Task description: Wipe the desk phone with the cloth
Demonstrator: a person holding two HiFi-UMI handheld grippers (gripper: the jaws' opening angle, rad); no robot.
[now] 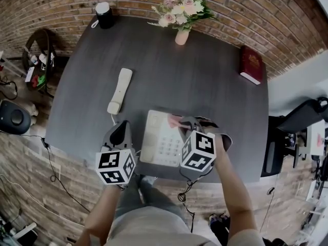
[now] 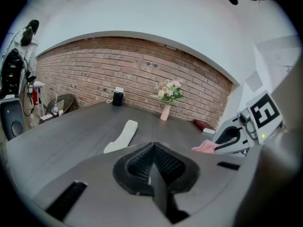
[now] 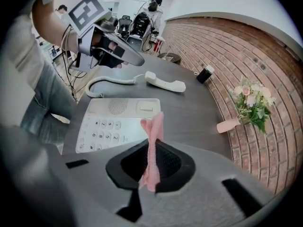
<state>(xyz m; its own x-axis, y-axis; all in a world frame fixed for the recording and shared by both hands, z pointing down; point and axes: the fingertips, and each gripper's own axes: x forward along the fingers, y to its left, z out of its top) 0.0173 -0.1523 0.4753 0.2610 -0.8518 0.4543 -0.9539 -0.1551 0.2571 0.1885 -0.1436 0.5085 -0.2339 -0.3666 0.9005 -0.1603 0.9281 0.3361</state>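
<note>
We held two grippers over a dark grey bench (image 1: 169, 70) that stood against a brick wall (image 2: 118, 70). The right gripper (image 3: 152, 167) had its jaws pressed together on a pink cloth (image 3: 152, 141), held over the far right corner of the cream desk phone (image 1: 160, 140). The phone sat at the bench's near edge. The left gripper (image 2: 154, 171) hovered just left of the phone, its jaws closed with nothing between them. The handset (image 1: 120, 90) lay off its cradle on the bench, joined to the phone by a coiled cord (image 3: 106, 82). Along the far edge stood a vase of flowers (image 1: 182, 14) and a black canister with a white top (image 1: 104, 14). A red book (image 1: 251, 64) lay near the right edge.
</note>
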